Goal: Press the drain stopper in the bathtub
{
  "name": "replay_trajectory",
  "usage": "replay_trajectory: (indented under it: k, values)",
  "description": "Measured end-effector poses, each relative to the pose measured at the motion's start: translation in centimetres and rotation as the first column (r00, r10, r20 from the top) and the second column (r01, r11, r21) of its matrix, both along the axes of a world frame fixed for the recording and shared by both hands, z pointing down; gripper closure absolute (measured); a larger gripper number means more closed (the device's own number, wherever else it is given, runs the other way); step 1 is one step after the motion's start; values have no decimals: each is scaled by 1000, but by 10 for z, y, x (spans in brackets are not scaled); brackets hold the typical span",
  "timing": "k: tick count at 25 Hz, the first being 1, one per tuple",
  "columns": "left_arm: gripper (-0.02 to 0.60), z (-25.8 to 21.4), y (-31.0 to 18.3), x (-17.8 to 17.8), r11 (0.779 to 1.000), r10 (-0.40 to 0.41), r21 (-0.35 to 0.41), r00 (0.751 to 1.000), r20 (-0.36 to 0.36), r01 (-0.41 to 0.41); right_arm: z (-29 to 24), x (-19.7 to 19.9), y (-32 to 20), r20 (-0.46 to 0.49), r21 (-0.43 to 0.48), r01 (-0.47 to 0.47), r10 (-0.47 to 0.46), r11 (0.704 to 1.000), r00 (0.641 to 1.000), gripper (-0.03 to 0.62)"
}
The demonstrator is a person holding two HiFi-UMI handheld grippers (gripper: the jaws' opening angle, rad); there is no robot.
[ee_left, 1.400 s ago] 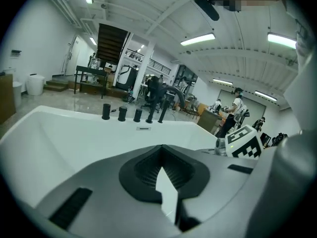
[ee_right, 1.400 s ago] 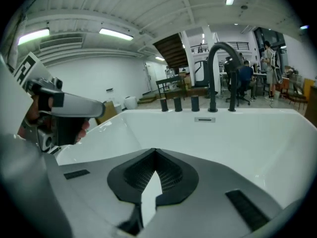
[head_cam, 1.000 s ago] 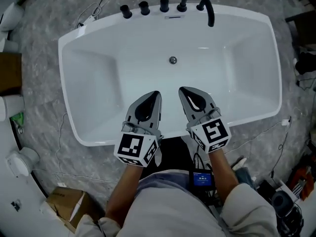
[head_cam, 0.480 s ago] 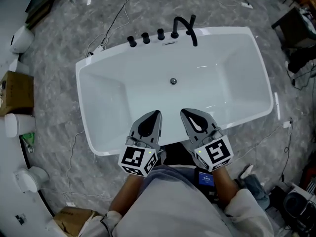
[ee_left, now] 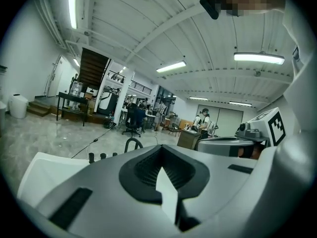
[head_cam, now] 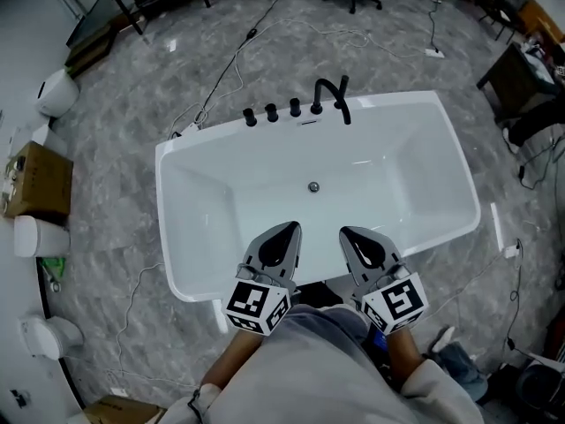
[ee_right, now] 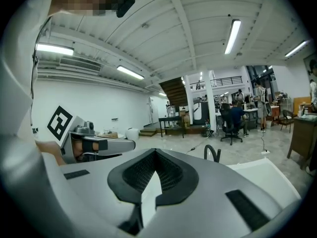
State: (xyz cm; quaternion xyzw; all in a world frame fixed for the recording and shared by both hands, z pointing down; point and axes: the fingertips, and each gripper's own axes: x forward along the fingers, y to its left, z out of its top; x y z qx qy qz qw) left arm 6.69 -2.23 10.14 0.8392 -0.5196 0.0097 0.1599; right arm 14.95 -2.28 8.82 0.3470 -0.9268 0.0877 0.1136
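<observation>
The stopper [head_cam: 313,186] is sitting mid-floor in the tub [head_cam: 199,237], slightly toward the faucet [head_cam: 331,91] side, with bare white basin lying open all around it. The left gripper [head_cam: 284,230] and right gripper [head_cam: 349,233] are hovering over the tub's near rim, side by side, tips pointing at the stopper but well short of it. Each one's jaws are pressing together on nothing (both gripper views show tips meeting). Cables [head_cam: 231,64] are trailing beyond the tub's far edge.
</observation>
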Motion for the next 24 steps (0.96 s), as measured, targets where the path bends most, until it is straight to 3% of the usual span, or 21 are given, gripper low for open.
replay_trajectory:
  k: [24]
  values:
    - [575, -38, 19, 20, 997, -19, 77, 1000, 12, 18, -42, 33, 16, 36, 78, -1, -2, 997, 999, 582]
